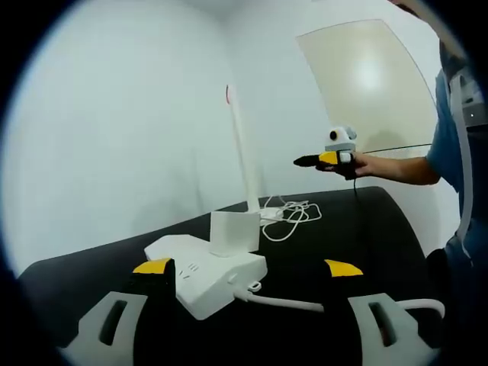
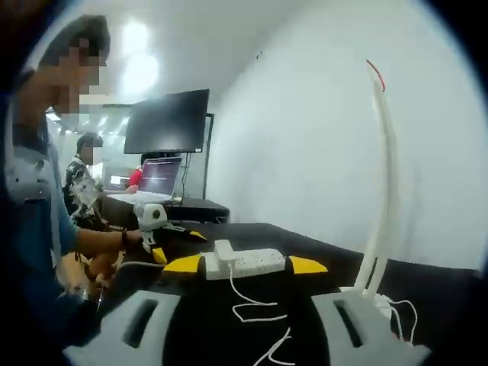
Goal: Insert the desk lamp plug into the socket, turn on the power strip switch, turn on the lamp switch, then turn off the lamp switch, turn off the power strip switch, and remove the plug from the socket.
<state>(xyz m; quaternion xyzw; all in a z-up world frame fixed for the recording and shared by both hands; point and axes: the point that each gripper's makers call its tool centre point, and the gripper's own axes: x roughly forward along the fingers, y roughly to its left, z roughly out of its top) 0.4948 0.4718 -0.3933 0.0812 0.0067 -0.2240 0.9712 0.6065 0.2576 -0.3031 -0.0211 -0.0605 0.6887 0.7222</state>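
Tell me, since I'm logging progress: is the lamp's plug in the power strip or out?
In. A white boxy plug stands seated on top of the power strip, its cord trailing across the black table.

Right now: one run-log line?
plug: in power strip | lamp: upright | left gripper: open, straddling strip | right gripper: aloft

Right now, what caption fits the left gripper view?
Open left tongs frame a white power strip with a plugged-in adapter.
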